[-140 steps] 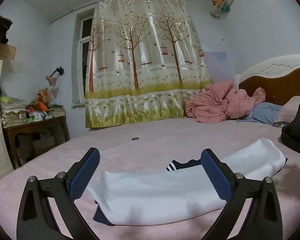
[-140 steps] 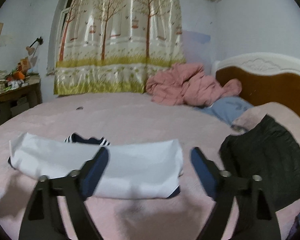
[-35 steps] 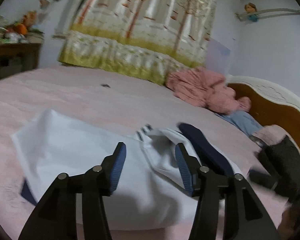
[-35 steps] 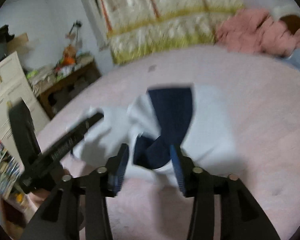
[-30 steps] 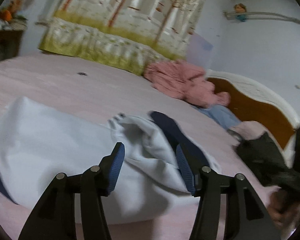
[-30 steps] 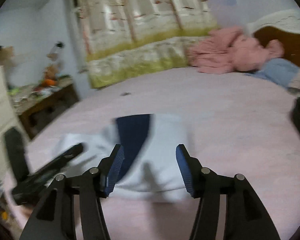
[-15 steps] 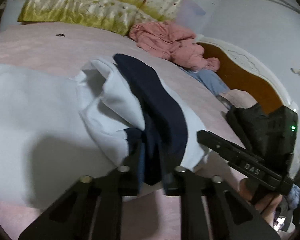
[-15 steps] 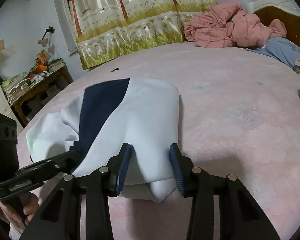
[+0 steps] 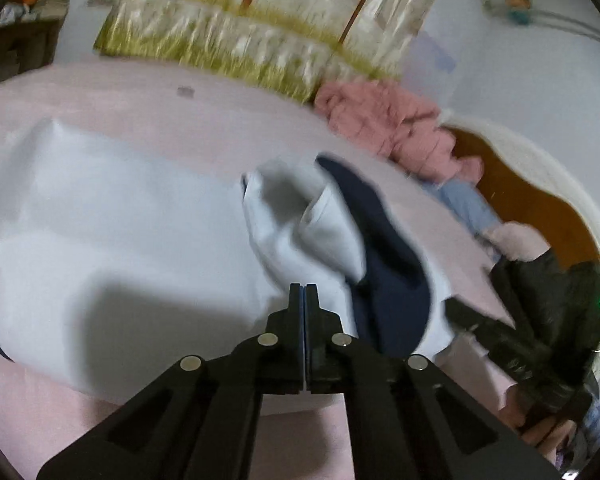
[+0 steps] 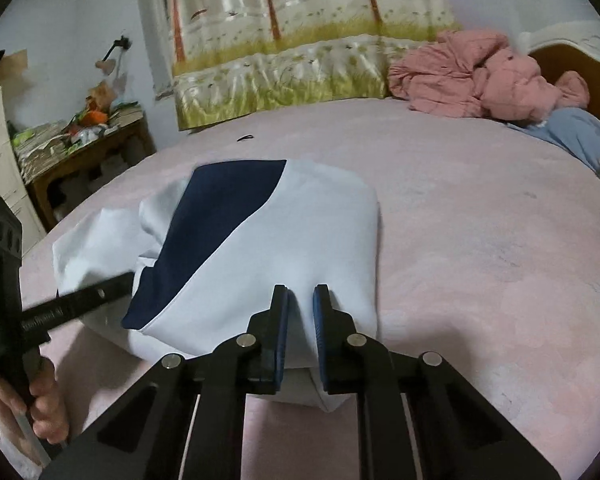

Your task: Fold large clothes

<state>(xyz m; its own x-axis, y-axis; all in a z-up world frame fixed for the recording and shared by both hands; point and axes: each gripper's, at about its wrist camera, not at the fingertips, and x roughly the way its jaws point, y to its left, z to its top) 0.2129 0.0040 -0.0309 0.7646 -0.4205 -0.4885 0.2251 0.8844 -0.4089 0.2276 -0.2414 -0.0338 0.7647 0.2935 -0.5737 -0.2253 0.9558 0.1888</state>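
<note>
Left gripper [image 9: 304, 292] has pinched shut on the garment [image 9: 100, 240] at its near edge; right gripper [image 10: 300, 296], just closing, pinches its near-right fold on the bed [image 10: 480, 240], likely to fold it.

**Item 1, only entry.** White lettering [image 10: 40, 317], one short line, printed lengthwise on the black bar of the left gripper [image 10: 129, 279]. It is seen in the right wrist view, near left, with the bar's tip at the near-left edge of the white/navy garment [image 10: 300, 240].

- Legibility: poor, chars. smeared by blur. A run of approx. two short words is made out, but no letter is read with certainty.
- Brand / no.: cannot be told.

**Other surfaces, both views:** no legible txt, label, no. or sign is found. The left wrist view is heavily blurred throughout.
</note>
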